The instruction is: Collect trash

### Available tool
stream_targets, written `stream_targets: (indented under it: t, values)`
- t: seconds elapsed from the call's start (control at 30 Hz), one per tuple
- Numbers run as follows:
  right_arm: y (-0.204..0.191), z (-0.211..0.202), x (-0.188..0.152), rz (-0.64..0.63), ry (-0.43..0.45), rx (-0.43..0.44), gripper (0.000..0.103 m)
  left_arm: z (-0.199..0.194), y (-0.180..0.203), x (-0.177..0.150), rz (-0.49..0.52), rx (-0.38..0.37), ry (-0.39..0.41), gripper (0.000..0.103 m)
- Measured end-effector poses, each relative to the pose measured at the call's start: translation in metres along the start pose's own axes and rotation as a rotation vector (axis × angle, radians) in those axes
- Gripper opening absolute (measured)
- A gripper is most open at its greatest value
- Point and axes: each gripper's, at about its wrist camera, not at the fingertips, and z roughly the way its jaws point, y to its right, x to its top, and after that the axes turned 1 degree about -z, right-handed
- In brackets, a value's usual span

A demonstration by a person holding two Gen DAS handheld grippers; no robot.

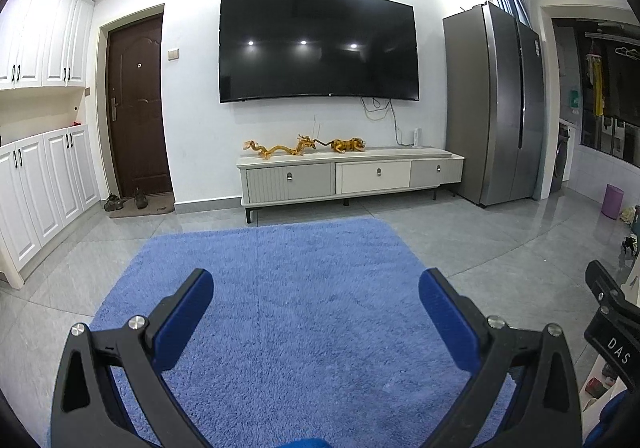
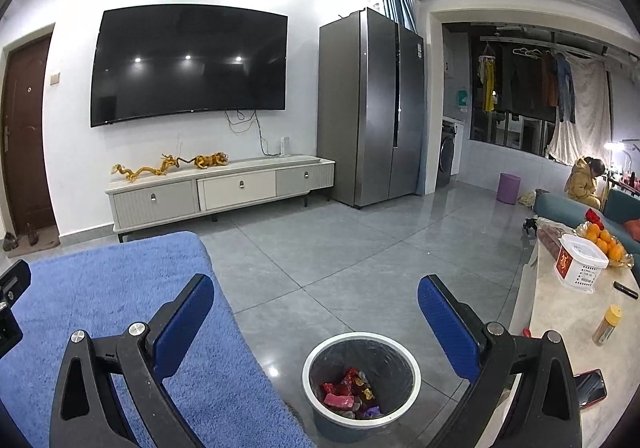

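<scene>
Round bin (image 2: 362,344) on the grey floor beside the blue rug (image 2: 100,312), red and pink wrappers (image 2: 347,392) heaped inside. Left gripper (image 1: 316,312) spread wide, empty; right gripper (image 2: 316,312) likewise.

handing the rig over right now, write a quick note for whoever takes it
Left gripper: open, empty, held over the blue rug.
Right gripper: open, empty, above the trash bin.
The bin stands on the grey floor between the rug and the low table, and holds several red and pink wrappers.
Done: those wrappers are in the bin.
Left: no loose trash shows on the rug or floor in either view. On the table are a yellow-capped bottle, a phone, a white box and oranges; check there for any leftover wrappers.
</scene>
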Motion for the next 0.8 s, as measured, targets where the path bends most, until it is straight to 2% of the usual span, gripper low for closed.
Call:
stream_targets:
  t: [0.8]
  values:
    - [0.006, -0.037, 0.010, 0.014, 0.069, 0.019, 0.103, -0.039, -0.007, 0.009, -0.012, -0.008, 0.064, 0.103]
